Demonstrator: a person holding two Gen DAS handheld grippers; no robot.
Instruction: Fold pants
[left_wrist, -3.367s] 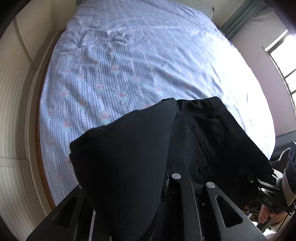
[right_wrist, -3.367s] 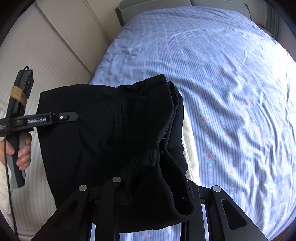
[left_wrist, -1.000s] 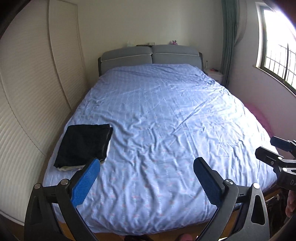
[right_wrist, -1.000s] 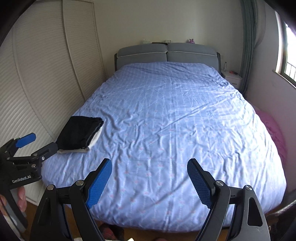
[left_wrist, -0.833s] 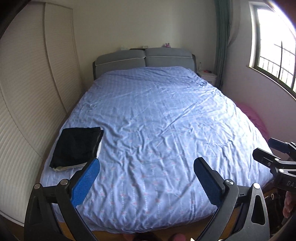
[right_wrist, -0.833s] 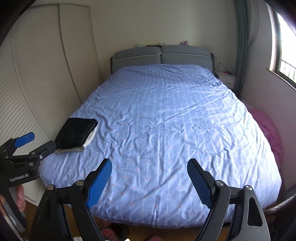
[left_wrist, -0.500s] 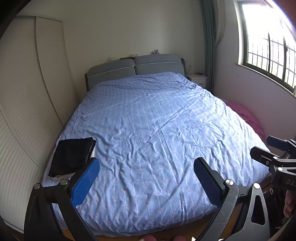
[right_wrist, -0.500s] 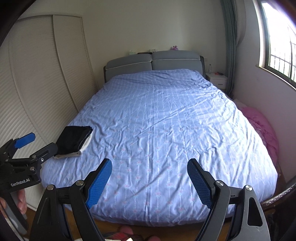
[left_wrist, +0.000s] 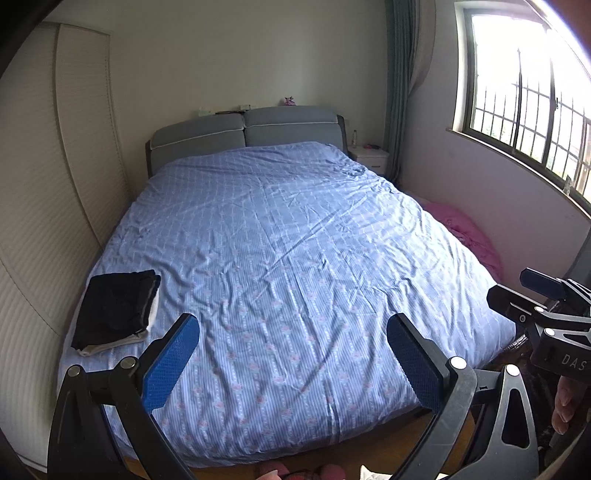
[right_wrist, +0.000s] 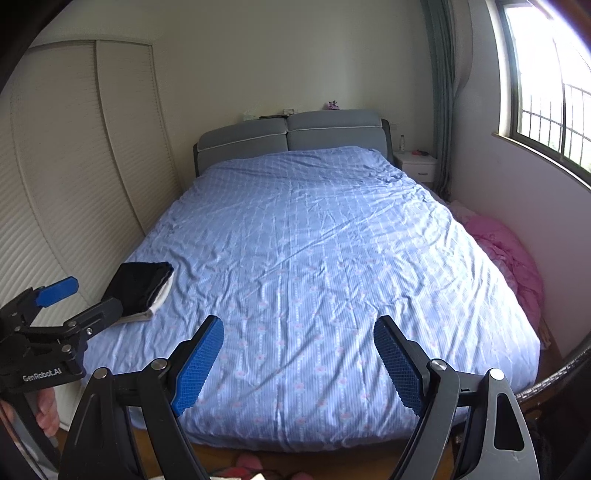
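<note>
Lit by daylight from window (left_wrist: 524, 96) at right; panes blown out to white, with glare at upper right corner of both views. Soft, even brightness across bed (left_wrist: 295, 240); sheen on creases nearer the window, shallow shadows in folds. Left wall and wardrobe doors (right_wrist: 74, 177) dimmer, cream-toned. Black pants (left_wrist: 118, 306) near featureless, detail lost in dark cloth. Strong fisheye bending: walls, wardrobe lines and window frame bowed; black vignette at corners. Focus sharp at centre, softer toward the rim. Left tongs (left_wrist: 291, 358) and right tongs (right_wrist: 299, 362) crisp, blue pads (left_wrist: 170, 365) evenly lit.
</note>
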